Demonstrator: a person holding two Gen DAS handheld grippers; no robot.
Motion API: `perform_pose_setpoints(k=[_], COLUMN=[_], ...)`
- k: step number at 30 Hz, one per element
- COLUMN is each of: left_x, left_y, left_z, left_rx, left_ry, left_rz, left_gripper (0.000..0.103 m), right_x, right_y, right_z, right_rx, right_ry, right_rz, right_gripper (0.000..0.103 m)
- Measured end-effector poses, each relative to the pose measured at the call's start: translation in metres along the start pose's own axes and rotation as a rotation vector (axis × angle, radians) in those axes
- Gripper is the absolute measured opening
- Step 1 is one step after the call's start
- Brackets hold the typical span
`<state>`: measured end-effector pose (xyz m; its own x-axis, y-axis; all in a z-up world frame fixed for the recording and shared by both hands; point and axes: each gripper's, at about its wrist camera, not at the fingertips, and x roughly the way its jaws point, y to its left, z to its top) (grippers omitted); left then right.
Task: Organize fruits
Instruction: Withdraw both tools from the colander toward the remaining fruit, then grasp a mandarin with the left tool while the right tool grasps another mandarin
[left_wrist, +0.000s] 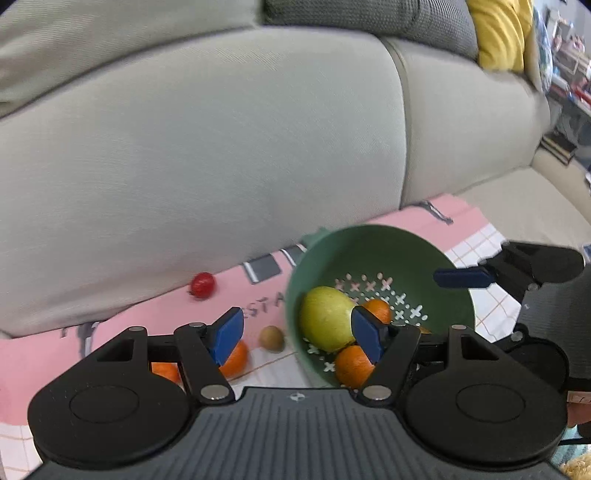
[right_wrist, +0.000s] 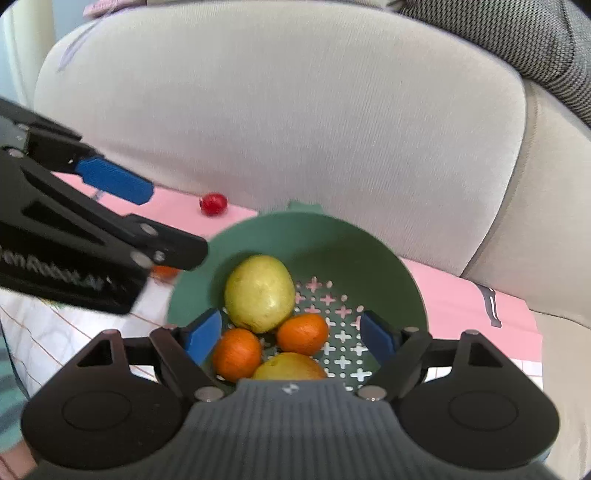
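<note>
Green strainer bowl (right_wrist: 314, 236) on a pink cloth (left_wrist: 155, 317) spread over a beige sofa (left_wrist: 207, 155), holding a yellow-green pear (right_wrist: 260, 293), two oranges (right_wrist: 303, 334) and a second yellowish fruit (right_wrist: 290, 365) half hidden at the near edge. Outside the bowl: a red fruit (left_wrist: 202, 285) against the sofa back, a small brown fruit (left_wrist: 272, 338) just beside the bowl's rim, another orange (left_wrist: 236, 360) behind the left tongs (left_wrist: 297, 332). Left tongs apart, nothing between the blue pads. Right tongs (right_wrist: 291, 336) apart too, above the bowl's fruit, gripping nothing.
</note>
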<state>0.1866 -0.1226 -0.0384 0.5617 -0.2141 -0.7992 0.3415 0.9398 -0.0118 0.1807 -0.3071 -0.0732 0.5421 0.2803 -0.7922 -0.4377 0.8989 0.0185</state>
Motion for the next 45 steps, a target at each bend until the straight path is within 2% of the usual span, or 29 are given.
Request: perform_pose_setpoints(k=[5,10,14,20,27,38,45], left_x=[-0.035,-0.062,-0.076,-0.085,-0.078,-0.051,-0.026], left_y=[0.025,0.046,0.055,0.063,0.074,0.092,0.106], left_z=[-0.011,-0.028,-0.043,-0.067,-0.084,-0.086,-0.082], left_rx=[-0.063,-0.113,-0.127,-0.143,-0.174,-0.212,-0.228], left_ry=[-0.073,-0.11,-0.123,-0.105,-0.083,-0.05,-0.016], left_rz=[0.039,0.08,0.109,0.104,0.087,0.066,0.063], left_gripper=[0.078,0.078,0.078,0.078,0.077,0.068,0.066], right_x=[-0.02,-0.036,-0.046,-0.052,-0.044,-0.015,0.013], right_y=[0.018,0.039,0.056,0.082,0.103,0.123,0.129], right_z=[-0.002,-0.007,-0.014,-0.029,-0.034,-0.013,0.002], right_rx=[0.074,0.148,0.203,0.231,0.161,0.022,-0.033], right_ry=[-0.066,-0.121,-0.154,-0.182,-0.151,-0.131,-0.113], right_rz=[0.008,0.046,0.048,0.032,0.036,0.037,0.029], right_gripper=[0.08,0.08,0.079,0.079,0.073,0.048,0.046])
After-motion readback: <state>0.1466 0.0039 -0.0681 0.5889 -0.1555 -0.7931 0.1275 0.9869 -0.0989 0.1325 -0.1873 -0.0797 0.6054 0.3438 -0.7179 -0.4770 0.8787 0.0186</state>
